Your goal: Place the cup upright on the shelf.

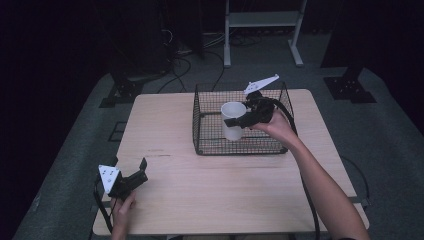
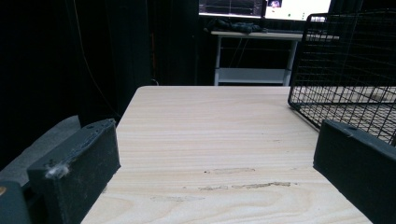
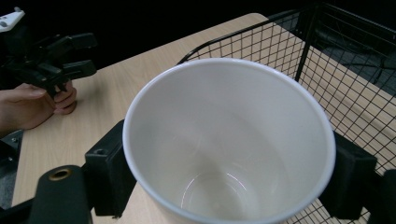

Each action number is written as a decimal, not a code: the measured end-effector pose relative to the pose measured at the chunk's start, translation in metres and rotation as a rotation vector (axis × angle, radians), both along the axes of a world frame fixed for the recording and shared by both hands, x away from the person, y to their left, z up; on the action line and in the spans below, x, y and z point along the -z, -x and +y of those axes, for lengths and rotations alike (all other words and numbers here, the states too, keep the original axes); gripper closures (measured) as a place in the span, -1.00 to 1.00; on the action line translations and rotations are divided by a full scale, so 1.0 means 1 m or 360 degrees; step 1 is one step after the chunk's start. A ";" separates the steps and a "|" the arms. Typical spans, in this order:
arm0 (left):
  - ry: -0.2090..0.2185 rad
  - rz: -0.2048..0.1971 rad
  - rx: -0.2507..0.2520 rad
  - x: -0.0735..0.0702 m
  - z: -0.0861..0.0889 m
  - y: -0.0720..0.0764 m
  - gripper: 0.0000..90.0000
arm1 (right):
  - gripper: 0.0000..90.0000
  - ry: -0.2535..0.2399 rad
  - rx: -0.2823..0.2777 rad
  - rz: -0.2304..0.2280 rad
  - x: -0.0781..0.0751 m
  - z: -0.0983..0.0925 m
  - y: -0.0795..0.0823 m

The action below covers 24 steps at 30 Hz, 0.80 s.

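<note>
A white cup (image 1: 232,122), empty and upright, is held over the left half of the black wire basket (image 1: 240,146). My right gripper (image 1: 234,119) is shut on it, with a black jaw on each side of the cup's wall (image 3: 229,140). Whether the cup touches the basket floor I cannot tell. My left gripper (image 1: 141,171) rests at the table's front left, held by a hand. Its jaws stand wide open with only bare wood between them (image 2: 215,163). It appears far off as the left gripper (image 3: 70,51) in the right gripper view.
The basket (image 2: 345,70) stands at the back middle of the light wooden table (image 1: 210,190). Its wire rim (image 3: 299,42) runs behind the cup. Beyond the table are a white metal frame (image 1: 262,30), cables on the grey floor and dark stands.
</note>
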<state>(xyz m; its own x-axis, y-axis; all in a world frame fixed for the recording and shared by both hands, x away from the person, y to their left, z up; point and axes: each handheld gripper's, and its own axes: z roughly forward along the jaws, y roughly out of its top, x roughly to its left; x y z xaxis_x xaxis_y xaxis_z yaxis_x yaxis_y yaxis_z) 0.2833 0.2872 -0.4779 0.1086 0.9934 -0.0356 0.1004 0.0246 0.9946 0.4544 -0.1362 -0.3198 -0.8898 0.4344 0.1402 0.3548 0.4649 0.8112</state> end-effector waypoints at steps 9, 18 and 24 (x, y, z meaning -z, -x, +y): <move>0.0004 0.0000 -0.0002 0.000 0.000 0.000 -1.00 | -0.57 0.0024 0.0031 0.0006 0.002 0.006 -0.021; 0.0008 -0.0001 -0.0001 0.000 0.000 0.000 -1.00 | -0.57 0.0031 0.0031 0.0014 -0.001 0.013 -0.033; 0.0009 0.0000 -0.0002 0.000 0.000 0.000 -1.00 | -0.57 0.0001 0.0040 -0.0001 -0.007 0.016 -0.039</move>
